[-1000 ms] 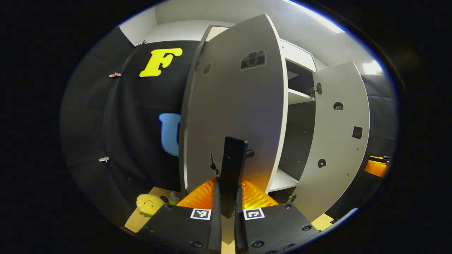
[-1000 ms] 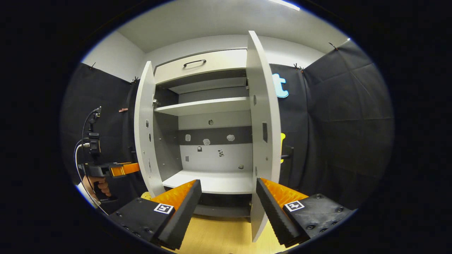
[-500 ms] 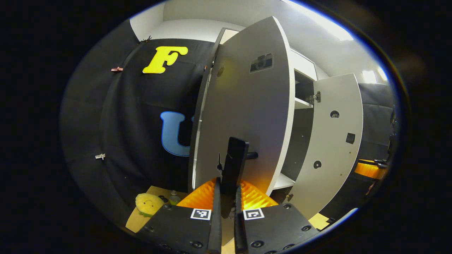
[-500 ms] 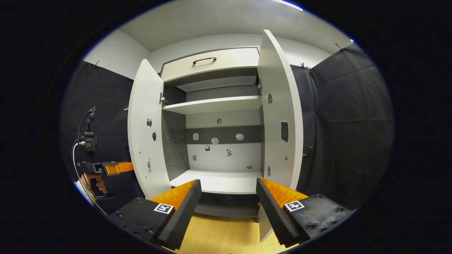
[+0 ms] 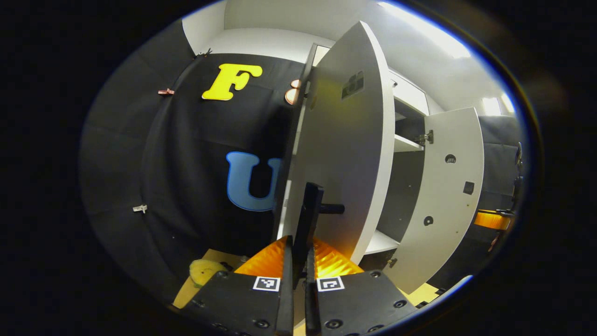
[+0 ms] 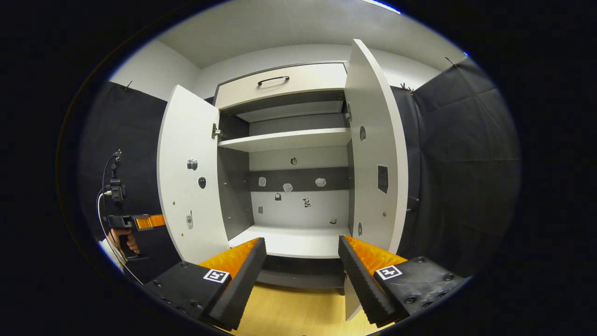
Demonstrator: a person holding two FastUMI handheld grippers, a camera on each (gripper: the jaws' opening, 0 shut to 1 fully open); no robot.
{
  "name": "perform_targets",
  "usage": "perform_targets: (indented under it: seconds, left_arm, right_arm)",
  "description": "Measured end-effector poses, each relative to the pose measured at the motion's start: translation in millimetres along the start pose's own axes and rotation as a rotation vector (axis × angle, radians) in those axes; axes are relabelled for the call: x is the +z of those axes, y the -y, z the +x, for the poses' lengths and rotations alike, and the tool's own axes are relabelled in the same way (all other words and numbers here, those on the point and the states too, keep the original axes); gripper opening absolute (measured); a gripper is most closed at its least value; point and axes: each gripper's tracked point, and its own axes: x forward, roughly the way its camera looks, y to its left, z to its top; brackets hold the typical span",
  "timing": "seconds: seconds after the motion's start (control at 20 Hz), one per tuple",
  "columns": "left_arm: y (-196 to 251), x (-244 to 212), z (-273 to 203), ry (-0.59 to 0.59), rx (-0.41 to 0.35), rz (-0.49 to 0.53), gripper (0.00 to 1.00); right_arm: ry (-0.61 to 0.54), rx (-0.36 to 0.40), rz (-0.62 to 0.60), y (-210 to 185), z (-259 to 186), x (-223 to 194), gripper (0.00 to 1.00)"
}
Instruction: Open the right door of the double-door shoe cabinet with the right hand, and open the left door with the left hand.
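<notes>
Left gripper: my left gripper is clamped on the left door's handle, both fingers pressed on the dark bar that rises straight ahead of them.
Left door: the left door stands swung well out from the shoe cabinet, its face just ahead of my fingers and running off to the right of them; in the right gripper view the same door sits ahead and to the left, wide open.
Right gripper: my right gripper has its fingers spread apart and holds nothing; it hangs back from the cabinet, facing the open shelves.
Right door: the right door stands open just ahead and to the right of that gripper, clear of its fingers.
Done: I judge both doors opened, the inside fully exposed.
Left: I'd say only letting go of the handle and drawing my left hand back.
Other: a yellow plush toy lies low to the left of my left gripper.
</notes>
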Motion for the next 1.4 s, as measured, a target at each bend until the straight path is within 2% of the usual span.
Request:
perform_targets:
  seconds: [0.1,0.15,0.3,0.65,1.15,1.25,1.3,1.35,1.4]
  left_arm:
    - [-18,3,1,0.005,0.035,0.0,0.11]
    - [-14,3,2,-0.002,0.015,-0.015,0.07]
    - [-15,3,0,-0.004,0.008,0.0,0.09]
    - [-14,10,-11,-0.007,0.054,0.091,0.09]
    - [-9,18,-53,-0.003,0.125,0.107,0.13]
    - [-1,21,-61,0.004,0.12,0.1,0.18]
    - [2,22,-65,0.009,0.124,0.103,0.29]
    - [5,24,-68,0.014,0.129,0.109,0.32]
    - [10,25,-71,0.018,0.126,0.112,0.45]
  right_arm:
    - [-0.006,0.004,0.0,-3,0,-2,0.98]
    - [-0.008,0.004,0.0,-2,0,-2,0.98]
    - [-0.009,-0.001,0.003,-3,1,-3,0.98]
    - [-0.018,0.001,0.007,-1,1,-7,0.98]
    - [-0.008,-0.001,0.02,1,3,-6,0.98]
    - [-0.006,-0.004,0.017,4,3,-6,0.98]
    - [-0.005,-0.006,0.017,5,3,-5,0.98]
    - [-0.005,-0.006,0.02,6,3,-5,0.98]
    - [-0.003,-0.006,0.022,5,4,-5,0.98]
